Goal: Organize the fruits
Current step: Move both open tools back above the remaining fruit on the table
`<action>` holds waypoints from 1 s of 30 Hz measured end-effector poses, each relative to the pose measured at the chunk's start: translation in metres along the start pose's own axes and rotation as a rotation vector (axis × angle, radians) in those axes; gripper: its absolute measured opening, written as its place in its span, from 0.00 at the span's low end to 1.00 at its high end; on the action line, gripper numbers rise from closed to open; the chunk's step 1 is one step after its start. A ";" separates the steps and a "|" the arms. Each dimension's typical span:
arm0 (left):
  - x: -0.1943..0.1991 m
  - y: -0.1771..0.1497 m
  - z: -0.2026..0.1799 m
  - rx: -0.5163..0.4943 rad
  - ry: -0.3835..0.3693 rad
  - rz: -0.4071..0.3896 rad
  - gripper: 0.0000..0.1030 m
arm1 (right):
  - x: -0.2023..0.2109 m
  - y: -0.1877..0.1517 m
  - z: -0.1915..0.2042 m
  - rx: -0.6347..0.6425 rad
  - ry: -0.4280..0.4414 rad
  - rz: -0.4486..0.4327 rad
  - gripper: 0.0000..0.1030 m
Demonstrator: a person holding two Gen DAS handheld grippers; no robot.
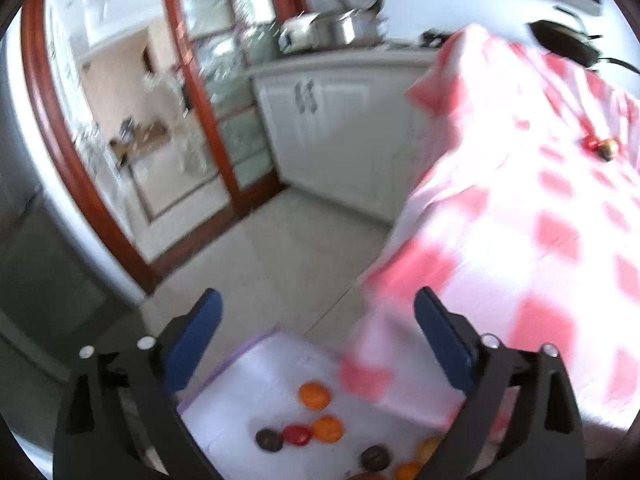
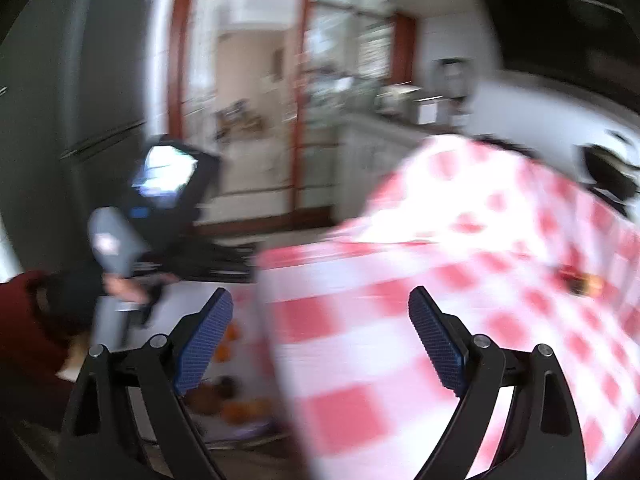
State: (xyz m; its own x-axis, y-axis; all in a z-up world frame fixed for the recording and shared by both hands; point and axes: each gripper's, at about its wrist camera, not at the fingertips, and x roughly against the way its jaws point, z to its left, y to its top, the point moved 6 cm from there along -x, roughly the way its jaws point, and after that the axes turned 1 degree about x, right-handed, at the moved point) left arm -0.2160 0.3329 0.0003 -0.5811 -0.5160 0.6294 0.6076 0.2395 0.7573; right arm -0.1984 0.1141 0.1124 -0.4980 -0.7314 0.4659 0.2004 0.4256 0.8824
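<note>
Round orange fruits [image 1: 315,395], checked cloth [image 1: 520,240]

Home kitchen: counter cabinets [image 1: 320,120], cookware [image 1: 340,28].

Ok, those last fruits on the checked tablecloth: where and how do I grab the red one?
Take the red fruit across its round middle, from above. It sits right against a yellowish fruit on the flat checked tablecloth, so set the fingers on its free sides. Both the left gripper and right gripper are open and empty.
</note>
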 end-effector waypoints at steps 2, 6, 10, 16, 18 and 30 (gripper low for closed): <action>0.013 0.024 -0.035 -0.030 -0.075 -0.038 0.99 | 0.000 -0.014 -0.041 -0.058 -0.087 -0.004 0.84; 0.018 0.063 -0.123 -0.052 -0.304 -0.012 0.99 | 0.003 -0.044 -0.135 -0.237 -0.282 0.059 0.84; -0.007 0.089 -0.228 -0.063 -0.446 0.037 0.99 | 0.003 -0.086 -0.231 -0.435 -0.403 0.087 0.84; -0.077 0.128 -0.377 -0.039 -0.536 0.075 0.98 | -0.012 -0.150 -0.346 -0.667 -0.523 0.172 0.84; -0.091 0.141 -0.406 0.004 -0.532 0.058 0.99 | -0.022 -0.155 -0.369 -0.713 -0.513 0.168 0.84; -0.126 0.160 -0.381 0.352 -0.549 0.067 0.98 | -0.132 -0.123 -0.422 -0.655 -0.367 0.263 0.81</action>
State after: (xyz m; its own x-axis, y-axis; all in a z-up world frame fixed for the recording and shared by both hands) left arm 0.1609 0.1225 -0.0243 -0.7968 -0.0183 0.6040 0.4925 0.5594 0.6667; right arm 0.1985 -0.0661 -0.0299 -0.5886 -0.3799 0.7136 0.7488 0.0764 0.6583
